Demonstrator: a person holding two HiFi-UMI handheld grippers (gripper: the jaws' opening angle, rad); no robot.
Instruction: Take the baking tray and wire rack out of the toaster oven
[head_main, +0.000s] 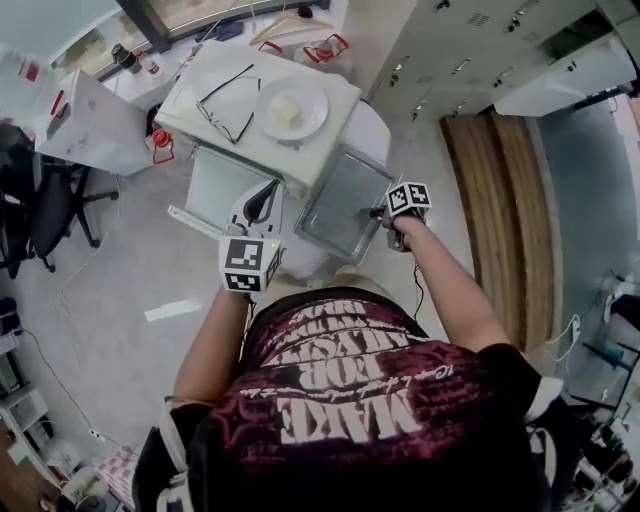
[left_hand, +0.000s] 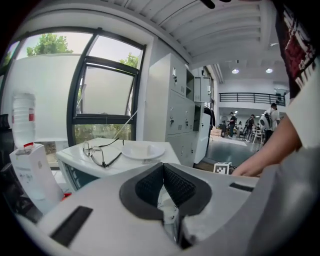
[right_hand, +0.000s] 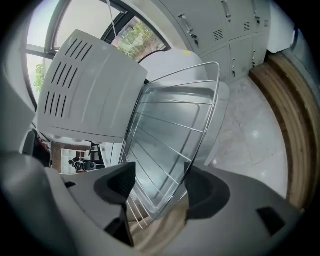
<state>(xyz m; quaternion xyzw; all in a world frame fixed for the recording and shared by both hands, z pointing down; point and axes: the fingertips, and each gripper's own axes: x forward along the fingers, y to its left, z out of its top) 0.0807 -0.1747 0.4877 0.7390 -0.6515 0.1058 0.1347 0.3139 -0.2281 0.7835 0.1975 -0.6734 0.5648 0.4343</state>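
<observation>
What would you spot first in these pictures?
The shiny baking tray with its wire rack on top, lying right of the white toaster oven. The right gripper has its open jaws around the rack's near edge. Glasses and a plate rest on the oven's top.

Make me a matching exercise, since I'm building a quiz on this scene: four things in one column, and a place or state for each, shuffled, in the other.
Things:
1. glasses
2. wire rack
3. left gripper
4. right gripper

Places and states:
a. jaws apart
b. lying on the baking tray
c. jaws together
d. on top of the toaster oven

Pairs: 1-d, 2-b, 3-c, 4-a.
</observation>
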